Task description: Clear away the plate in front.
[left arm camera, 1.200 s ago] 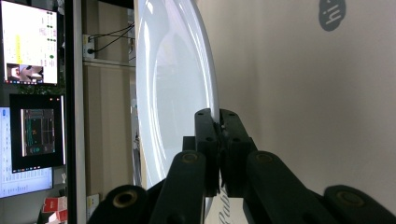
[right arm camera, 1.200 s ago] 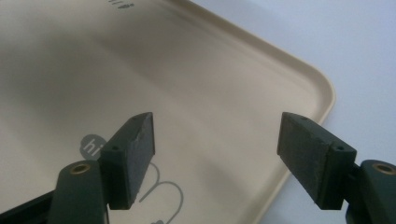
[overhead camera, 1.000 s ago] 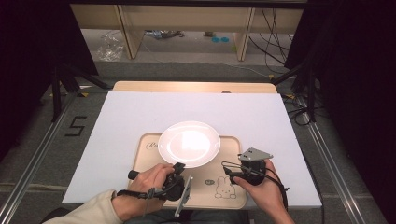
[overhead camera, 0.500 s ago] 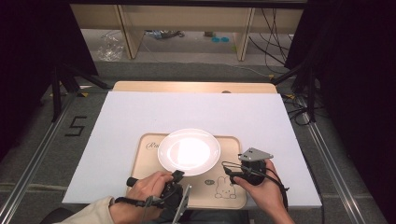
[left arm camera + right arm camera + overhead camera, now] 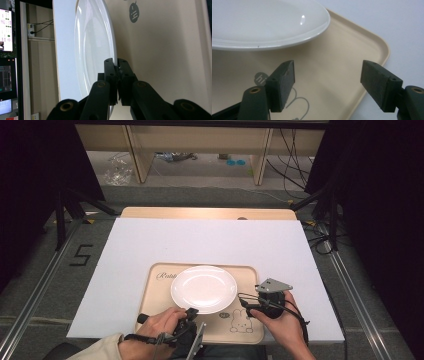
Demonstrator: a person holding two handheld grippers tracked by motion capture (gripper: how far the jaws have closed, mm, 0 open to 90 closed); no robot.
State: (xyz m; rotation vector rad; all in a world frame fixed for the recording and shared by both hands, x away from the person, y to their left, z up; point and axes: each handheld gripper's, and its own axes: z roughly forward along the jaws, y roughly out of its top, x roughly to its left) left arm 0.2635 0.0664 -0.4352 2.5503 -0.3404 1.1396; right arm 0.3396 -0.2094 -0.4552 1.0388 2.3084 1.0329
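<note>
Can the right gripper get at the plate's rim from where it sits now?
Probably yes: the right gripper is open over the bare tray, with nothing between it and the plate rim just ahead.

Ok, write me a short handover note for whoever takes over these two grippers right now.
Left gripper: shut on the near rim of the white plate.
Right gripper: open, holding nothing, hovering over the beige tray at its right end, beside the plate.
Plate sits on the tray, tray on the white board.
Done: plate gripped.
Left: probably moving the plate; destination unclear.
</note>
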